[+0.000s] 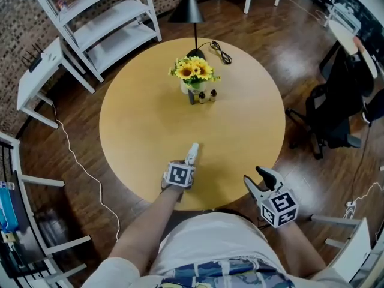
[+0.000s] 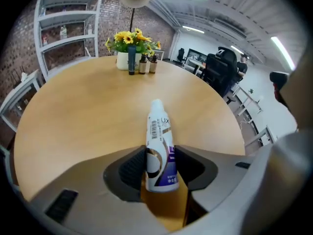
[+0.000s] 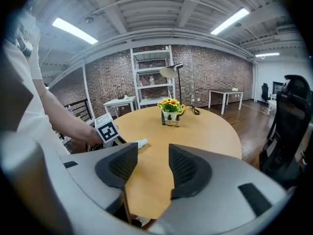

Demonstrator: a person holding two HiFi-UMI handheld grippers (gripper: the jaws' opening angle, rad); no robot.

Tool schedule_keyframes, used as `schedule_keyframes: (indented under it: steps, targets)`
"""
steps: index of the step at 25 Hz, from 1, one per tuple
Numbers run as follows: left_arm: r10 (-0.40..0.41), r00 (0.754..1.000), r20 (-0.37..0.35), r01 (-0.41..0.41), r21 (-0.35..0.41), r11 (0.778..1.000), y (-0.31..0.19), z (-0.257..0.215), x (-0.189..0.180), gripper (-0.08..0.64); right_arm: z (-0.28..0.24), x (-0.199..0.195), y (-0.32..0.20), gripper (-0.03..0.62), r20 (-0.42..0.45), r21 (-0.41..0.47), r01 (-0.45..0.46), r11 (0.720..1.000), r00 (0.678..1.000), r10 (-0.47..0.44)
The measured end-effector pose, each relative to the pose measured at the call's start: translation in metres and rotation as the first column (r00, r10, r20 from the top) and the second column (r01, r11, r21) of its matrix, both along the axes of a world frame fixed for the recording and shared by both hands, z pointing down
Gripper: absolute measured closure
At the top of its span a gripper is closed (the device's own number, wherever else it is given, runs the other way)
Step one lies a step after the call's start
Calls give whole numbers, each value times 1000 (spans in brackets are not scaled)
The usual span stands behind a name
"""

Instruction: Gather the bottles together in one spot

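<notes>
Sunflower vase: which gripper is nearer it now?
Left. The left gripper, shut on the white bottle, is over the table facing the vase; the right gripper hangs open at its near right edge.

The round wooden table (image 1: 150,131) fills the middle of the head view, its top light tan and mostly bare. In the upper centre a white vase of sunflowers (image 1: 193,74) stands on it. Touching or just beside the vase's near side is a row of three: a dark bottle (image 1: 192,96) and two small brown bottles (image 1: 202,96). Behind the vase sit a black lamp base (image 1: 195,54) and a looped black cord (image 1: 221,51). At lower centre a white bottle (image 1: 192,153) lies low over the top; contact cannot be told.
</notes>
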State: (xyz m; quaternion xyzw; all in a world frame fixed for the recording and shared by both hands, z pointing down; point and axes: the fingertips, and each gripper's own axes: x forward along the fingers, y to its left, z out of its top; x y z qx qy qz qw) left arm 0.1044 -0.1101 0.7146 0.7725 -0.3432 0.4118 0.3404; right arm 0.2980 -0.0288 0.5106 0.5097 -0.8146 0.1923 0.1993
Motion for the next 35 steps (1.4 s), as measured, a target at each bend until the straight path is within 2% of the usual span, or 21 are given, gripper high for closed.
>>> schedule_keyframes:
  steps: [3,7,11,13,15,17,22,23,24,25,26,27,29,31,35]
  targets:
    - [-20,999,-31,22,81,996,-8,-16,-1,370,-2,-6,-14,370,49,13,6,1000,999,-6]
    - [63,995,-78,-42,241,970,-4,-63,5,373,-5,-28,-32,371,176,-9,21,1000,984,-20]
    - [59,982,-177,-6,287,958,9,-103,0,374,8,-62,-50,370,304,-96,42,995,953,-11]
    - [66,975,-214,6,319,948,15,-126,-6,374,14,-80,-56,371,390,-156,33,987,920,31]
    - [106,964,-244,-5,382,924,22,-154,-12,374,14,-98,-64,375,503,-214,18,977,859,94]
    - [157,950,-271,-17,458,889,28,-184,-17,374,8,-117,-73,377,612,-265,11,964,774,159]
    - [303,917,-258,-75,637,767,56,-235,-29,374,-10,-166,-80,376,809,-351,61,934,523,270]
    - [325,912,-250,-85,660,747,62,-239,-34,374,-15,-174,-79,376,830,-348,74,934,488,271]
    - [340,909,-241,-94,676,731,67,-242,-40,374,-21,-182,-78,415,847,-338,85,937,461,263]
    - [347,909,-230,-101,687,720,71,-243,-48,374,-27,-190,-76,440,860,-323,97,942,446,249]
    - [350,911,-219,-108,691,714,75,-242,-56,374,-33,-198,-72,446,865,-305,108,946,448,228]
    - [353,912,-209,-118,691,714,78,-240,-64,373,-39,-207,-67,448,862,-286,117,951,466,202]
    - [363,910,-198,-140,679,721,88,-233,-78,370,-50,-224,-56,453,841,-247,131,960,522,145]
    - [372,907,-195,-160,659,735,98,-226,-91,367,-58,-241,-44,457,805,-206,137,969,587,88]
    - [368,903,-221,-163,618,769,114,-221,-121,364,-69,-266,-26,457,664,-98,131,987,747,-34]
